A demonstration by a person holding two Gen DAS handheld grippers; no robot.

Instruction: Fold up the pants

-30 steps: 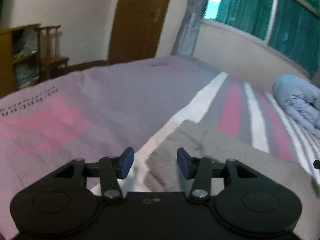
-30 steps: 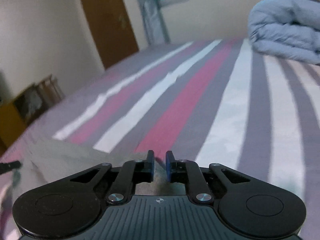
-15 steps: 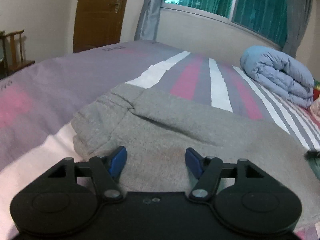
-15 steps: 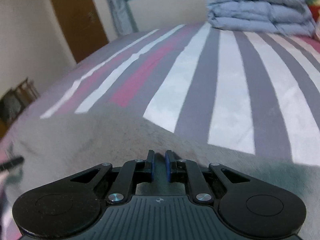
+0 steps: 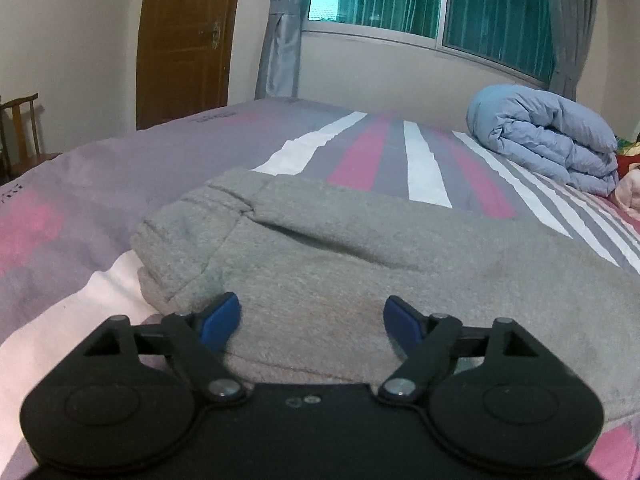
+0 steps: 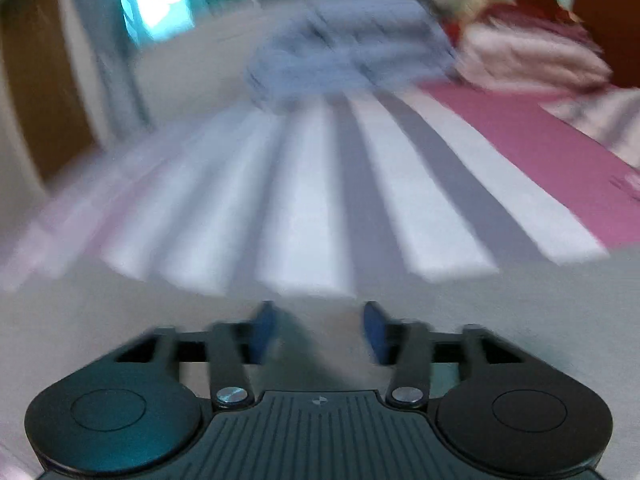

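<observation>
On the bed (image 5: 120, 168), left wrist view: the grey pants (image 5: 360, 264) lie folded flat on the striped cover, filling the middle and the 3 o'clock side of the frame. The waistband end bunches in thick layers toward 10 o'clock. The left gripper (image 5: 312, 318) sits at 6 o'clock, low over the near edge of the pants. Its jaws have just been opening and now stand wide and released; grey fabric lies under the gap between them, but the blue pads (image 5: 222, 318) do not pinch it. At 2 o'clock a rolled light-blue duvet (image 5: 548, 140) rests on the bed, well apart from the pants. A brown door (image 5: 184, 40) stands at 11 o'clock, a window with green curtains (image 5: 440, 0) at 12 to 1 o'clock, and a wooden chair (image 5: 20, 132) at 9 o'clock by the wall.

Right wrist view: heavy motion blur. The right gripper (image 6: 318, 330) is at 6 o'clock over grey pants (image 6: 80, 320) fabric that spans the lower frame. Its jaws have just been opening and stand parted, released, with no cloth pinched between them; the fabric lies just below. White, grey and pink stripes of the bed (image 6: 400, 200) fan out toward 12 o'clock. The duvet (image 6: 348, 52) is a smear at 12 o'clock, and a pink and red bundle (image 6: 532, 52) sits at 1 to 2 o'clock.
</observation>
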